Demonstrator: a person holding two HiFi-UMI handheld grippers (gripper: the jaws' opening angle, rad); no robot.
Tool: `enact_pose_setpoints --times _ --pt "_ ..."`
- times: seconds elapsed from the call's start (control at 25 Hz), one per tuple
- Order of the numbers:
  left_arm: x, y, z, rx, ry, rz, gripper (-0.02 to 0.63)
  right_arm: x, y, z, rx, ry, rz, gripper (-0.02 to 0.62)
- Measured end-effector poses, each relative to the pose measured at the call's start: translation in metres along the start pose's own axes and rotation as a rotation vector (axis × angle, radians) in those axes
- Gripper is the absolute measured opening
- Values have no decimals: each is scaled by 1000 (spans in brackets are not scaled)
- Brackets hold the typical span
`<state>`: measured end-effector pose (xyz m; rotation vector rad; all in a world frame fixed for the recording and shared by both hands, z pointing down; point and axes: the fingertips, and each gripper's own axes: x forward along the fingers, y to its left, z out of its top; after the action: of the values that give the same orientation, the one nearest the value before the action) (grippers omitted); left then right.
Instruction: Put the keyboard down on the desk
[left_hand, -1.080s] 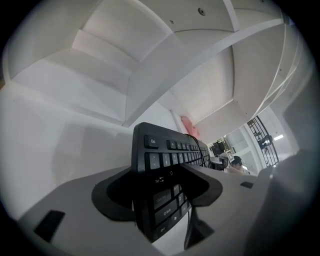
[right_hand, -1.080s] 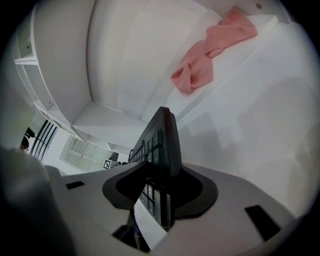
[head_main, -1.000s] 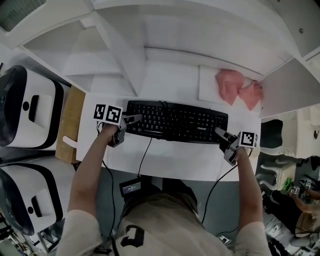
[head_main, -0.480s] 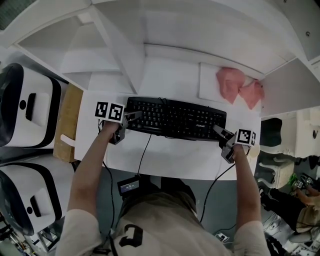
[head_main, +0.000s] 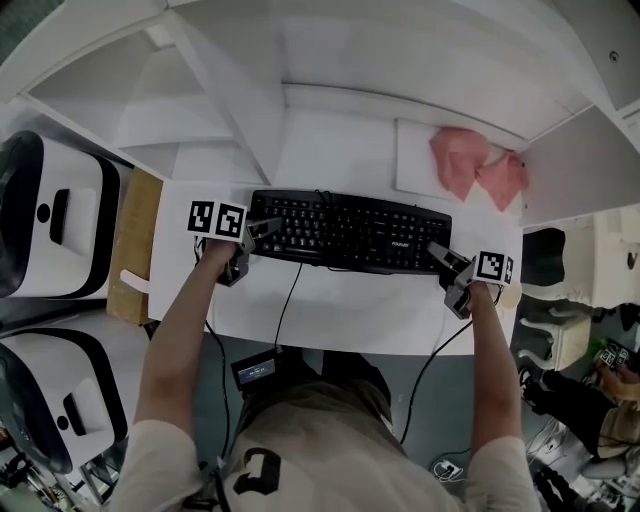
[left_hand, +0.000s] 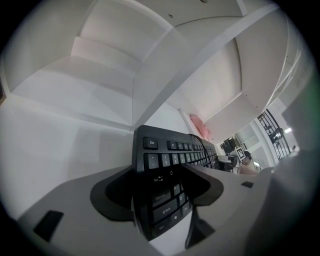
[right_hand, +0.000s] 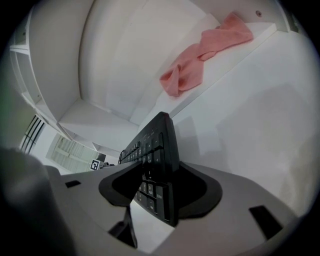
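A black keyboard (head_main: 350, 232) lies flat on the white desk (head_main: 330, 315), its cable (head_main: 290, 298) running off the front edge. My left gripper (head_main: 262, 233) is at its left end. In the left gripper view the Esc corner of the keyboard (left_hand: 167, 152) sits between the spread jaws of the left gripper (left_hand: 160, 200), with desk showing beside it. My right gripper (head_main: 441, 259) is at the right end and its jaws are opening. In the right gripper view the keyboard (right_hand: 155, 145) stands between the jaws of the right gripper (right_hand: 160, 197) with a gap on one side.
A pink cloth (head_main: 475, 168) lies on a white board (head_main: 412, 165) at the back right, also seen as the pink cloth (right_hand: 200, 55). White shelf walls rise behind the desk. A wooden board (head_main: 135, 250) and two white machines (head_main: 50, 210) are at the left. A small black box (head_main: 258, 371) hangs below.
The keyboard stays flat on the desk with both grippers at its ends. The right gripper has drawn slightly outward. The head view has shifted a little.
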<state>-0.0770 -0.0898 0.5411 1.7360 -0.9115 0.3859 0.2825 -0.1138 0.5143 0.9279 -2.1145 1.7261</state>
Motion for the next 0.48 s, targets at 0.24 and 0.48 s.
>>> enact_pose_setpoints --times 0.24,0.48 --pt "-3 1 -1 -4 -3 10 296 -3 -4 5 -20 8 -29 216" --pt "-5 0 -2 -5 -2 39 304 -4 -1 7 -38 -29 -47 218"
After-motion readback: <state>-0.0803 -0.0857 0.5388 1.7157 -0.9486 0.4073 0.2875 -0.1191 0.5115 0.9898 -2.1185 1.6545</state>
